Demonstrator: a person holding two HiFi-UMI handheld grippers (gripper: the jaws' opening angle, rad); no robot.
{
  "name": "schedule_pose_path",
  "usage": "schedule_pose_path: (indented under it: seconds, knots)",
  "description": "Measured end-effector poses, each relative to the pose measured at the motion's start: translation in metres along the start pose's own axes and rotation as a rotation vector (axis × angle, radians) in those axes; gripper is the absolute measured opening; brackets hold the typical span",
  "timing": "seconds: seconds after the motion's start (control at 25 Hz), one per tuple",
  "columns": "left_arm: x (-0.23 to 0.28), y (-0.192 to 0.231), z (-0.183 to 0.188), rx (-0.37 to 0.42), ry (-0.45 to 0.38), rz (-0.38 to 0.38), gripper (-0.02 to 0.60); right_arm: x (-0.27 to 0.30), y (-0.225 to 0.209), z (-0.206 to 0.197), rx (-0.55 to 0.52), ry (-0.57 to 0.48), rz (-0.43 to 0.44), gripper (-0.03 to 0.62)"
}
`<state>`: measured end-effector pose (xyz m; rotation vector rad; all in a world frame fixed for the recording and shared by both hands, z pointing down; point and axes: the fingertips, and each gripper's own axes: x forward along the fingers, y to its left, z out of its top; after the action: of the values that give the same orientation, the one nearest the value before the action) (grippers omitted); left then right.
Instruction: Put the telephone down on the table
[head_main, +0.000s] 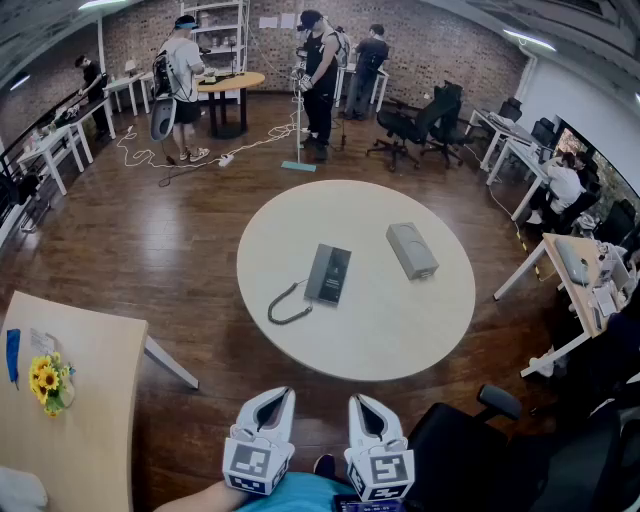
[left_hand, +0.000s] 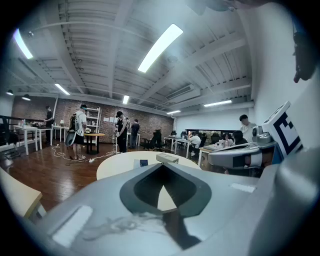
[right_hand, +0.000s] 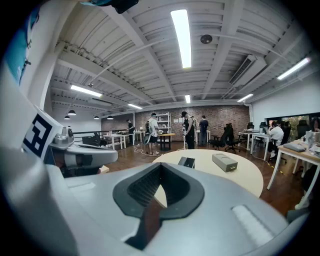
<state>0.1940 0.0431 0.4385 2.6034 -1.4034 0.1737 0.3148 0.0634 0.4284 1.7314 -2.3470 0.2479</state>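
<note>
A dark grey telephone (head_main: 328, 273) lies flat on the round cream table (head_main: 380, 330), its curly cord (head_main: 287, 305) trailing toward the near left. It also shows small and far off in the left gripper view (left_hand: 143, 163) and the right gripper view (right_hand: 187, 162). My left gripper (head_main: 274, 396) and right gripper (head_main: 360, 402) hang side by side off the table's near edge, well short of the telephone. Both are shut, tips together, and hold nothing.
A light grey box (head_main: 412, 250) lies on the table to the right of the telephone. A black office chair (head_main: 500, 440) stands at my right. A wooden desk (head_main: 80, 400) with yellow flowers (head_main: 48, 382) is at my left. Several people stand at the far wall.
</note>
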Motion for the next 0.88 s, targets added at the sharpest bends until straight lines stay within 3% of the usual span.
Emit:
schedule_pose_path:
  seconds: [0.32, 0.6, 0.88]
  knots:
    - [0.022, -0.029, 0.01, 0.027, -0.009, 0.033, 0.011, -0.003, -0.033, -0.01, -0.006, -0.027, 0.036, -0.006]
    - [0.034, -0.061, -0.004, 0.055, 0.005, 0.052, 0.011, -0.004, -0.06, -0.023, 0.019, -0.03, 0.082, -0.006]
    - [0.046, -0.058, -0.003, 0.062, 0.021, 0.077, 0.011, 0.005, -0.072, -0.03, 0.032, -0.019, 0.094, -0.006]
